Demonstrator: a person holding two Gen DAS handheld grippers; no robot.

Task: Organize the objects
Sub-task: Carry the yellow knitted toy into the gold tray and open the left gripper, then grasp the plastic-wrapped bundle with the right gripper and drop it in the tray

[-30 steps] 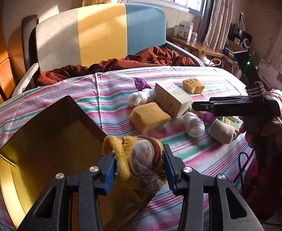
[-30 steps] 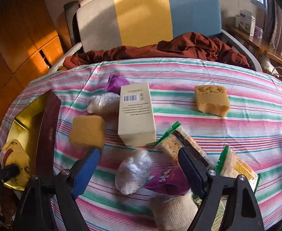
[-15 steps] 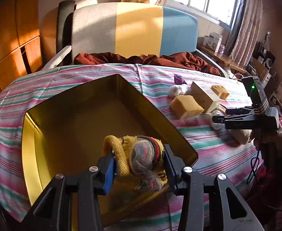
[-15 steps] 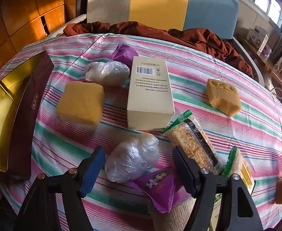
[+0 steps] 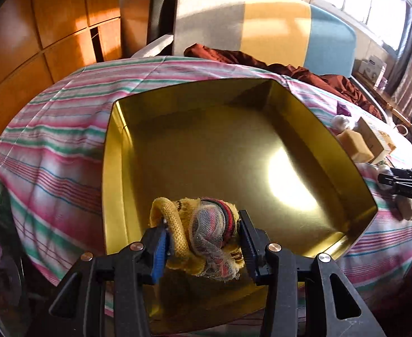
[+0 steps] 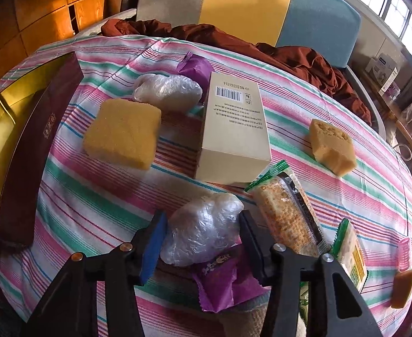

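Place: a lived-in room of a home, a sitting or bedroom corner
Seating: a padded chair in grey, yellow and blue panels, top centre of both views
Cloth: a rust-brown blanket crumpled on the seat, upper middle
Worktop: a round worktop under a pink, green and white striped cloth, lower half of both views
Walls: orange wooden cabinet panels, upper left
Light: sunlit windows with curtains, upper right
Clutter: small boxes on a side shelf, right edge
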